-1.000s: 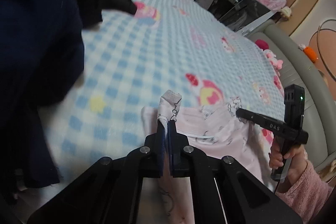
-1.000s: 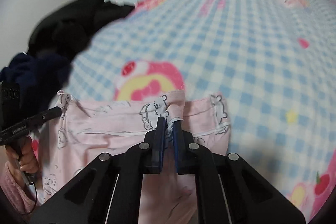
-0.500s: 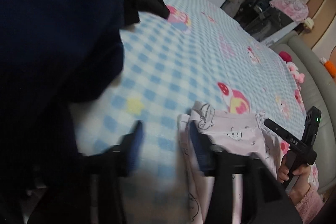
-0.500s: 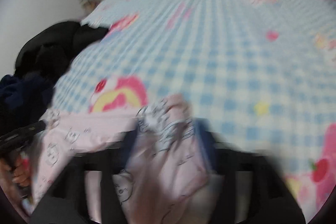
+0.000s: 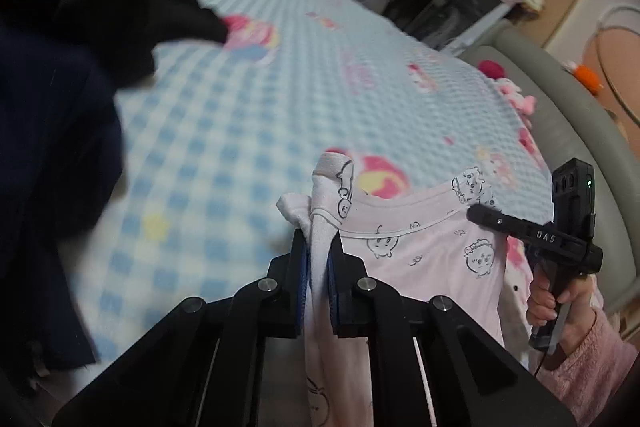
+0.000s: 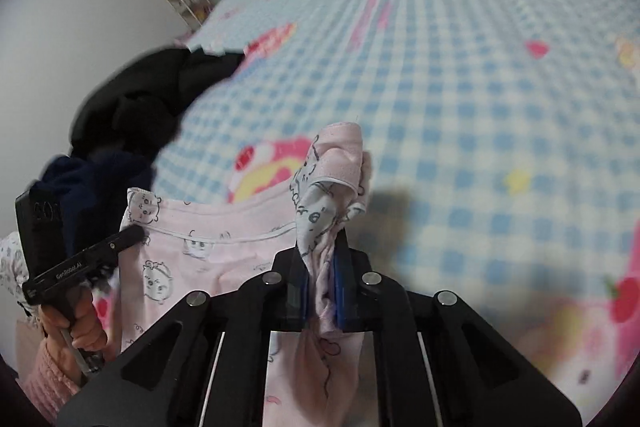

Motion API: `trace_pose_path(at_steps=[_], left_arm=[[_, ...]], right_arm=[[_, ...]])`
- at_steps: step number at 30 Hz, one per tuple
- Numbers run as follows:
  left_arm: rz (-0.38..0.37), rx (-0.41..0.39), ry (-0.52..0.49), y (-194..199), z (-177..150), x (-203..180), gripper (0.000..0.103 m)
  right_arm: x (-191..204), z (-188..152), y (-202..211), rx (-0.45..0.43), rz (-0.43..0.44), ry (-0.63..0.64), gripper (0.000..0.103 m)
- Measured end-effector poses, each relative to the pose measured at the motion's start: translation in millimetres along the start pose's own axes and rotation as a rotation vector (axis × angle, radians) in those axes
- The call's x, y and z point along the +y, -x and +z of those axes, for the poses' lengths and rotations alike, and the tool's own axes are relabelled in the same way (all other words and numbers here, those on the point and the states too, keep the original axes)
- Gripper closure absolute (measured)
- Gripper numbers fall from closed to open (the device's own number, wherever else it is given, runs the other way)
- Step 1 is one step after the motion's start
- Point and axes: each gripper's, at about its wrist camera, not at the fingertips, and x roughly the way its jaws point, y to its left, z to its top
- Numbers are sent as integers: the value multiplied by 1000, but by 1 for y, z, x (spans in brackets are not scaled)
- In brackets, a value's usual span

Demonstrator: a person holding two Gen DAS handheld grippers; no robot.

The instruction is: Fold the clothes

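Each gripper, left (image 5: 318,259) and right (image 6: 322,267), pinches a top corner of the pink garment (image 5: 420,259), its hem stretched between them above the bed (image 5: 240,131), dark clothes (image 6: 132,115) crowding the left edge.

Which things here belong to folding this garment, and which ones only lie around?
In use: pink garment, left gripper, right gripper, both shut on its edge.
Lying about: black clothes, navy clothes, checked bedspread.
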Motion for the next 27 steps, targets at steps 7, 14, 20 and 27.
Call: trace_pose_path(at_steps=[7,14,20,27], left_arm=[[187,147,23,-82,29,9,58],[0,94,76,19,-23,-10,47],[-26,172,235,69,-125,-35,45],[-191,218,445,74,-213,-39,47]], right_arm=[[-41,28,-23,8,-80,-182,81],[-49,-26,18,-28,-11,-279,52],[-23,-149,92,-16,137,-409,52],[10,-237,99,43,219,-402,35]])
